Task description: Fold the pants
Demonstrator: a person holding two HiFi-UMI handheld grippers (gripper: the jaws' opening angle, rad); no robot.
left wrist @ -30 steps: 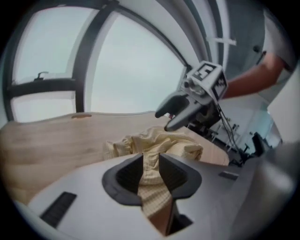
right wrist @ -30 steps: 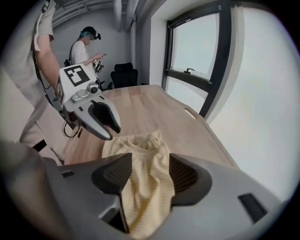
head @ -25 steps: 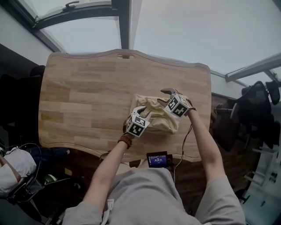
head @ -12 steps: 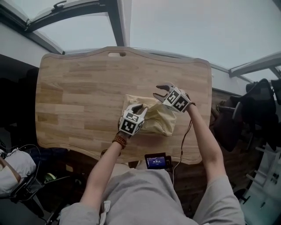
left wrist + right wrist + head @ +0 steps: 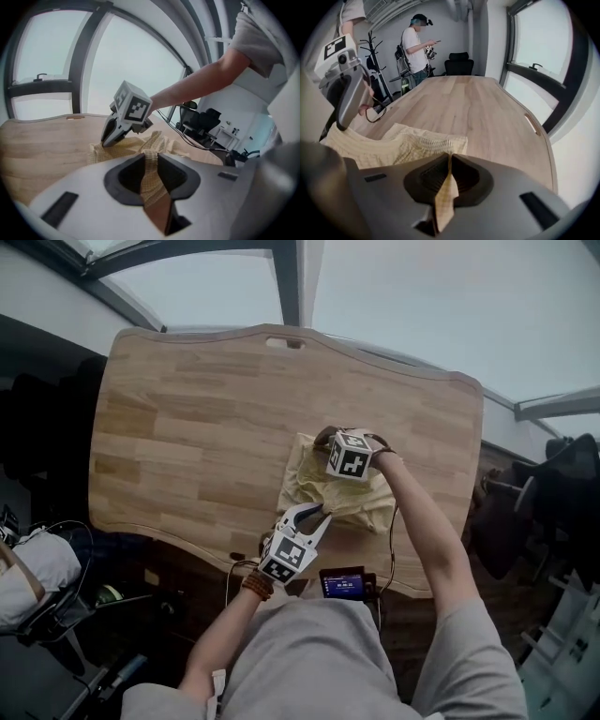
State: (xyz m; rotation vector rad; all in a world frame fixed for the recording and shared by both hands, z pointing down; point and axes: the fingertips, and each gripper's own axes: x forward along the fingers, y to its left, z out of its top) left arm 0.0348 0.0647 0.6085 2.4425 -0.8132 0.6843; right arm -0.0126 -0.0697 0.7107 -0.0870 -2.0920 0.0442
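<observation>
Closing (pants (image 5: 367,504) pinched), left gripper (image 5: 150,161), right gripper (image 5: 449,160)

— Any words, brands or numbers to read?
— None legible. Only black-and-white square markers, on the cube of the left tool (image 5: 317,514) and on the cube of the right tool (image 5: 106,139): blocky patterns, no letters or digits.
— And on the small screen (image 5: 343,583) at the near edge of the tabletop (image 5: 187,427)?
— Lit blue, with a pale row of characters across the middle, far too small to make out.
— Elsewhere?
— Nothing readable.
</observation>
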